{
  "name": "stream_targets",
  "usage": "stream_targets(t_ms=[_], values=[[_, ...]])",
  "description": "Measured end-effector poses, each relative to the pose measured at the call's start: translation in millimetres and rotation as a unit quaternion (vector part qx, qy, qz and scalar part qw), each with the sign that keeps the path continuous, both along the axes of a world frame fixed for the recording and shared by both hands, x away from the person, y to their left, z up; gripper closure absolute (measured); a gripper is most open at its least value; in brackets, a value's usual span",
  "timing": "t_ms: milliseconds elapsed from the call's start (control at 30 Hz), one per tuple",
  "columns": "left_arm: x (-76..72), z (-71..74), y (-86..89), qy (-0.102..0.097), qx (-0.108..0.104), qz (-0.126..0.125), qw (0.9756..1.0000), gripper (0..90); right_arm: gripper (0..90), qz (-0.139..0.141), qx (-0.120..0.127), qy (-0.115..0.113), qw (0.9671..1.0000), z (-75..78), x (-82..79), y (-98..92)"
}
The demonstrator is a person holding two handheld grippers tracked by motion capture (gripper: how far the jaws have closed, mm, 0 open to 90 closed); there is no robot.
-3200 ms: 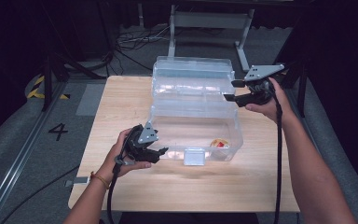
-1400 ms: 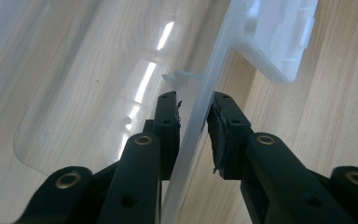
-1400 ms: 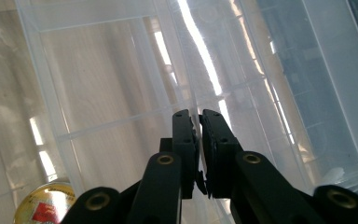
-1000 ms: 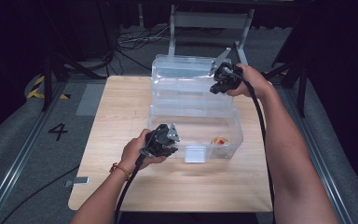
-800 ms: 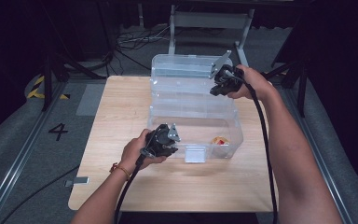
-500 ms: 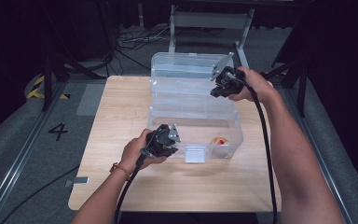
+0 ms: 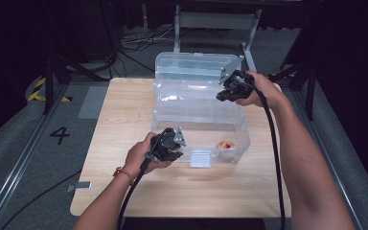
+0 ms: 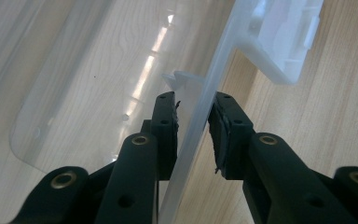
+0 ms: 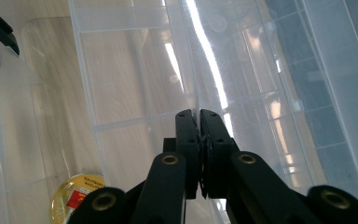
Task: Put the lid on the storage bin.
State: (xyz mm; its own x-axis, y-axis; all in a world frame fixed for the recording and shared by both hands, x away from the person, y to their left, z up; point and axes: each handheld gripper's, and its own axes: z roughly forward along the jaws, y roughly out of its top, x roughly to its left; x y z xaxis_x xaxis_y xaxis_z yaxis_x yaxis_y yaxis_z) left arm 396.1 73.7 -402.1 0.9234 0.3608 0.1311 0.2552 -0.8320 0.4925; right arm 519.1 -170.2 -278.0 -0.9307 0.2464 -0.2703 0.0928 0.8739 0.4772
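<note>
A clear plastic box [image 7: 243, 132] stands on the wooden table, its lid [image 7: 191, 64] tipped open at the back. A clear divided tray [image 7: 191, 98] rests across the top of the box. My left gripper [image 7: 176, 143] [image 8: 193, 100] is shut on the box's front wall [image 8: 191, 140], one jaw inside and one outside, just left of the white latch [image 8: 284, 42] [image 7: 201, 158]. My right gripper [image 7: 223, 93] [image 9: 199, 112] is shut on the tray's thin upright centre rib [image 9: 191, 56]. A round yellow and red tin [image 7: 226, 144] [image 9: 77, 198] lies on the box floor.
The light wooden table [image 7: 124, 110] has bare room left of the box and along its front edge. Beyond the far edge stand a metal frame [image 7: 215, 21] and floor cables. Dark stands flank the table on both sides.
In the earliest frame both grippers were open and clear of the box; the left has since moved right onto the front wall, the right left onto the tray. Over the last second, hardly any motion.
</note>
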Motion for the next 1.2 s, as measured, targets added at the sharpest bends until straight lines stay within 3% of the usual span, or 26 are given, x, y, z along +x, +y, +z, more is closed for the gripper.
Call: stream_targets(t_ms=[200, 1200], values=[[0.1, -0.5, -0.7, 0.000, 0.003, 0.000, 1.0000, 72.4, 87.6, 0.002, 0.013, 0.000, 0.9999, -1.2, -2.1, -2.4], [-0.3, -1.1, -0.8, 0.003, -0.002, 0.008, 1.0000, 71.2, 87.6, 0.008, 0.022, -0.006, 0.9997, -2.9, -23.8, -6.0]])
